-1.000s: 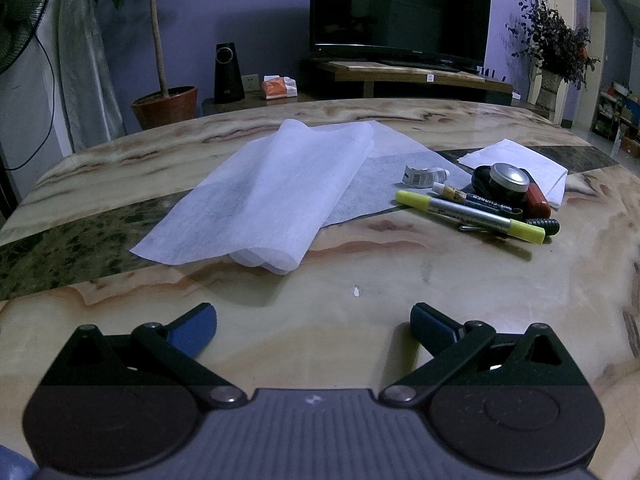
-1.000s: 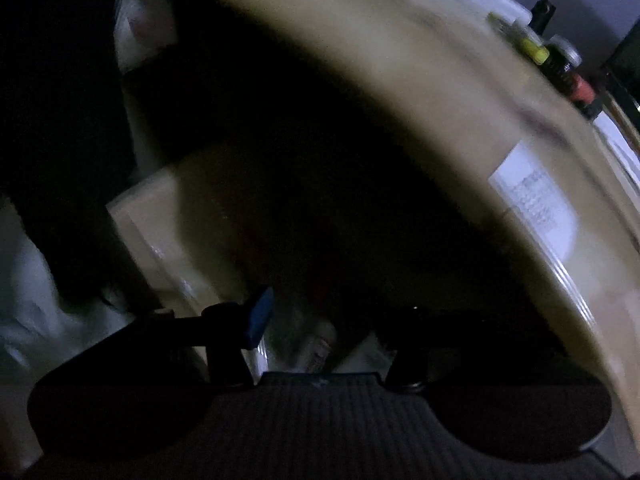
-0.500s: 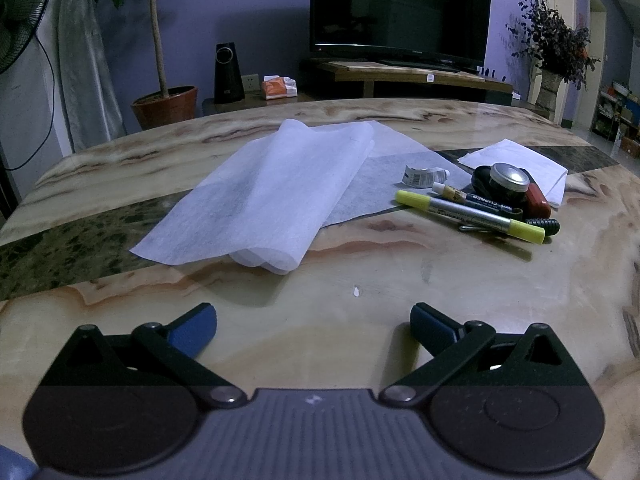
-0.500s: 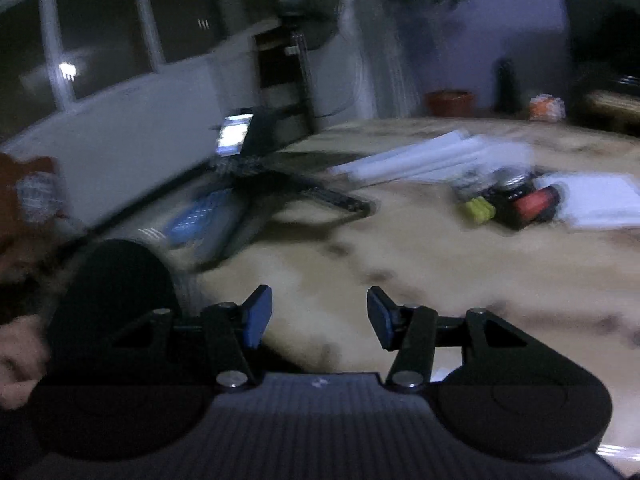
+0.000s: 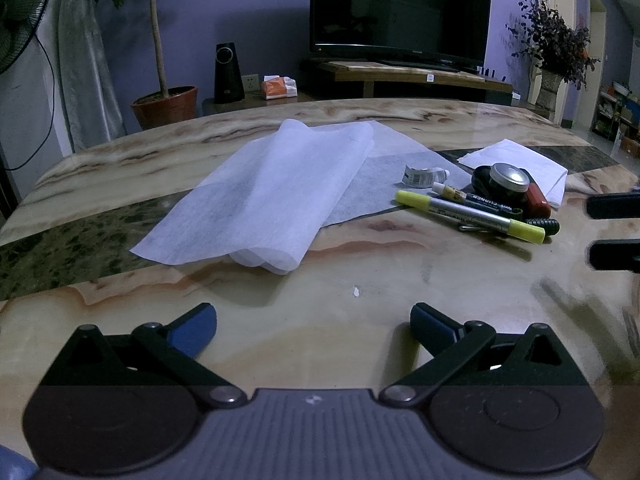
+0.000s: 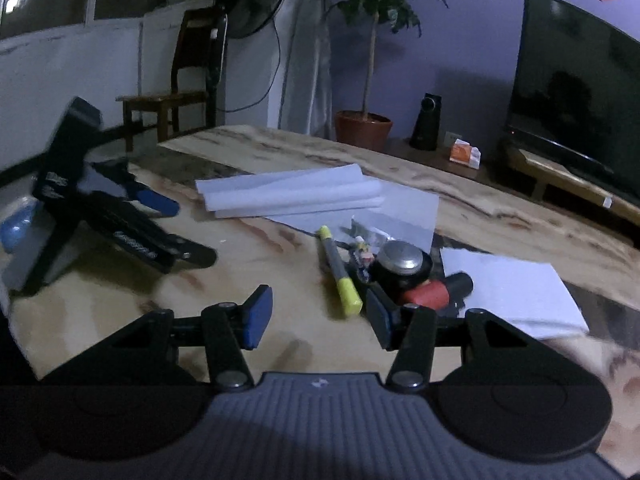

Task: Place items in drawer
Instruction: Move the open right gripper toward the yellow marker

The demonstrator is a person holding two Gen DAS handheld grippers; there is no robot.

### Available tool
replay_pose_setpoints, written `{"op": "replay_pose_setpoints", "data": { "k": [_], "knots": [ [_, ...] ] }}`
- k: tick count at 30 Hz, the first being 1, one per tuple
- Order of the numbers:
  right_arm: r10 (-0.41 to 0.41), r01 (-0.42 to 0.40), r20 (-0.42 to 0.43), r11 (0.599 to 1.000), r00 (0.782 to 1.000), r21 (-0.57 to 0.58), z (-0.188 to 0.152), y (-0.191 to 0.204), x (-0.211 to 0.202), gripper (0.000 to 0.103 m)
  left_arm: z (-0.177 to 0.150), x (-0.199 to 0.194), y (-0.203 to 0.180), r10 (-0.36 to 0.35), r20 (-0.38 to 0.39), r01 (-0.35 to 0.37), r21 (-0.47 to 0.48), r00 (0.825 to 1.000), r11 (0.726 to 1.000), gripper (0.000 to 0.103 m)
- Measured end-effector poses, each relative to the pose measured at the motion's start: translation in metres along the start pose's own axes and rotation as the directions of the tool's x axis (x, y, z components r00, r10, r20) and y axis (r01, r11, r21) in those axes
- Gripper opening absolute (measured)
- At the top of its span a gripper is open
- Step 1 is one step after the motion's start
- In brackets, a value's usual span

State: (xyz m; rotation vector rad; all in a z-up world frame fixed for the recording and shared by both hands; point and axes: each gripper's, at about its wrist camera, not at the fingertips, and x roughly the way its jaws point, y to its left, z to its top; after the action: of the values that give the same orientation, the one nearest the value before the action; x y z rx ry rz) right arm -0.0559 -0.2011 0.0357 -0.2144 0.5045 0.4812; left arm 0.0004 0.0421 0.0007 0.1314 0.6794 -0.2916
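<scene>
Right gripper (image 6: 318, 318) open and empty, lined up on the yellow-capped grey highlighter pen (image 6: 337, 269), likely next pick. Left gripper (image 5: 313, 326) open, parked over the marble table (image 5: 360, 280), out of the way

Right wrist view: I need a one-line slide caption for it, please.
Open, empty right gripper over the table, facing a yellow highlighter, tin and paper; open left gripper rests opposite.

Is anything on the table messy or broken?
Nothing looks broken or spilled. The thin white tissue sheets lie loosely folded, one edge curling up. The yellow-capped grey highlighter, a round black tin with a silver lid and a red cylinder are jumbled in a pile, not lined up.
</scene>
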Motion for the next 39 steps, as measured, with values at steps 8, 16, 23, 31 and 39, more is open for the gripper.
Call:
{"op": "replay_pose_setpoints", "data": {
  "k": [8, 16, 23, 31, 39],
  "knots": [
    [-0.004, 0.007, -0.074, 0.999, 0.997, 0.037, 0.007, -0.004, 0.037, 0.026, 0.000, 0.000, 0.000, 0.000, 0.000, 0.000, 0.000, 1.000, 1.000, 0.103],
    [-0.029, 0.032, -0.086, 0.999, 0.996, 0.030, 0.011, -0.005, 0.061, 0.026, 0.000, 0.000, 0.000, 0.000, 0.000, 0.000, 0.000, 1.000, 1.000, 0.103],
    [-0.002, 0.005, -0.123, 1.000, 0.992, 0.021, 0.003, -0.002, 0.064, 0.027, 0.000, 0.000, 0.000, 0.000, 0.000, 0.000, 0.000, 1.000, 1.000, 0.103],
    [0.030, -0.031, -0.141, 0.999, 0.990, -0.007, -0.001, 0.004, 0.053, 0.027, 0.000, 0.000, 0.000, 0.000, 0.000, 0.000, 0.000, 1.000, 1.000, 0.103],
    [0.038, -0.032, -0.118, 0.998, 0.992, 0.058, 0.004, 0.001, 0.064, 0.027, 0.000, 0.000, 0.000, 0.000, 0.000, 0.000, 0.000, 1.000, 1.000, 0.103]
  ]
}}
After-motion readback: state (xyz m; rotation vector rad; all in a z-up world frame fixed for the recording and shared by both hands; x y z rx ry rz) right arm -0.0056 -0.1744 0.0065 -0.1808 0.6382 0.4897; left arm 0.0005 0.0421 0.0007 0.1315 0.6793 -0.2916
